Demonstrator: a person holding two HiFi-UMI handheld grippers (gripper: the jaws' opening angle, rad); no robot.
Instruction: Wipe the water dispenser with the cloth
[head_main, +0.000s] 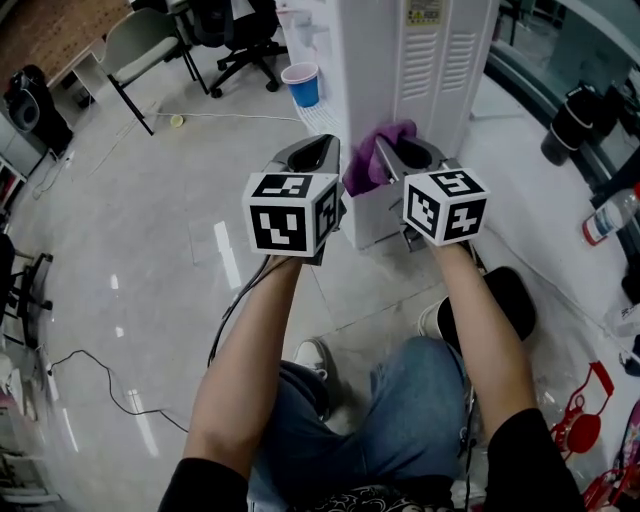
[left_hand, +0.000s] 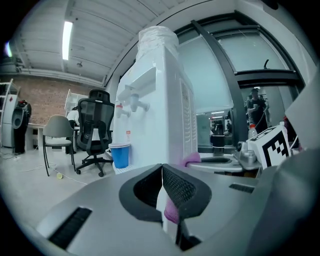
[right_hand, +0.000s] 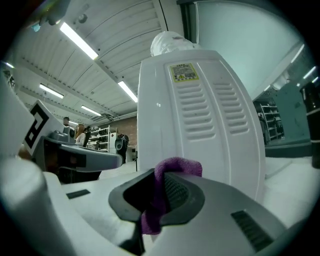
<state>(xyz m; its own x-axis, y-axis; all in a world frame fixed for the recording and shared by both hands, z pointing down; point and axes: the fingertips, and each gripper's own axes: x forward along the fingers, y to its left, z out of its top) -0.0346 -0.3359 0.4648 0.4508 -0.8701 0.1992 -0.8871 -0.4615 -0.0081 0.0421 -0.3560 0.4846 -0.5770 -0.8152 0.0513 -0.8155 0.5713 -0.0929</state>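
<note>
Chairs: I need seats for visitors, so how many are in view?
2. A grey chair stands at the far left, with a black office chair just beside it, both left of the dispenser. More may be hidden outside the views.

Clearance about the water dispenser (head_main: 425, 70): its vented white panel closes off the space straight ahead. Open floor (head_main: 150, 230) gives free passage to the left. A blue cup (head_main: 303, 84) stands at the tap side, with an office chair (head_main: 240, 40) beyond. A bottle (head_main: 606, 217) and a black flask (head_main: 572, 122) hem in the right.
</note>
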